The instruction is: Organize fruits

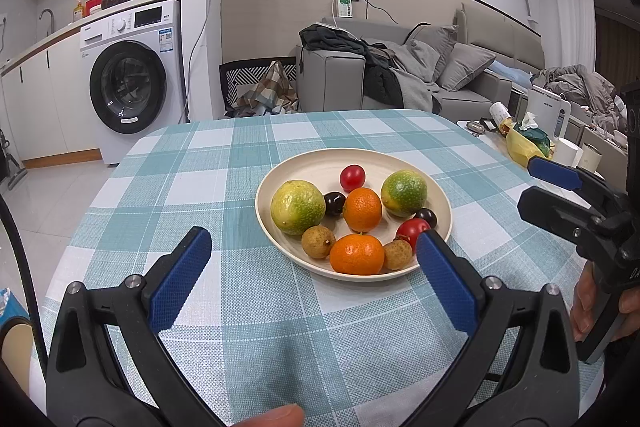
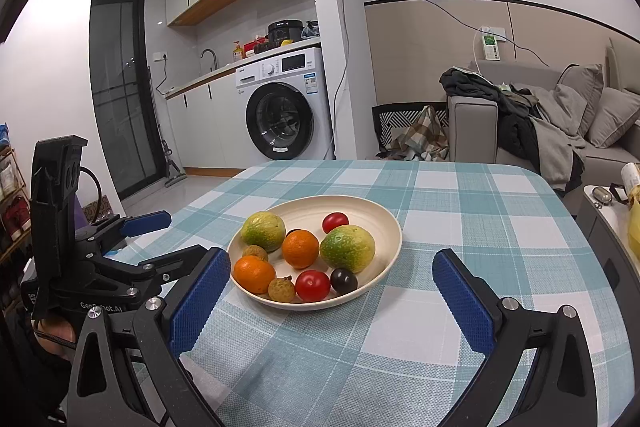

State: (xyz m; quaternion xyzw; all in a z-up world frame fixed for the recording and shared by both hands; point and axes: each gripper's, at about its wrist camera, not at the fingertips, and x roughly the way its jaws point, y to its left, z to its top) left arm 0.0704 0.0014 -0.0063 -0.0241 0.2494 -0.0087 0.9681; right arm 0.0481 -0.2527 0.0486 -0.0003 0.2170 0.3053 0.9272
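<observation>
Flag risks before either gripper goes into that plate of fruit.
1. The fruit is packed tight: the near orange touches both longans, so open fingers closing on it may nudge neighbours off the shallow plate.
2. The red tomatoes are small, round and probably soft; a hard pinch could burst one or squirt it away.
3. Both grippers, left and right, flank the same plate and could collide.
</observation>
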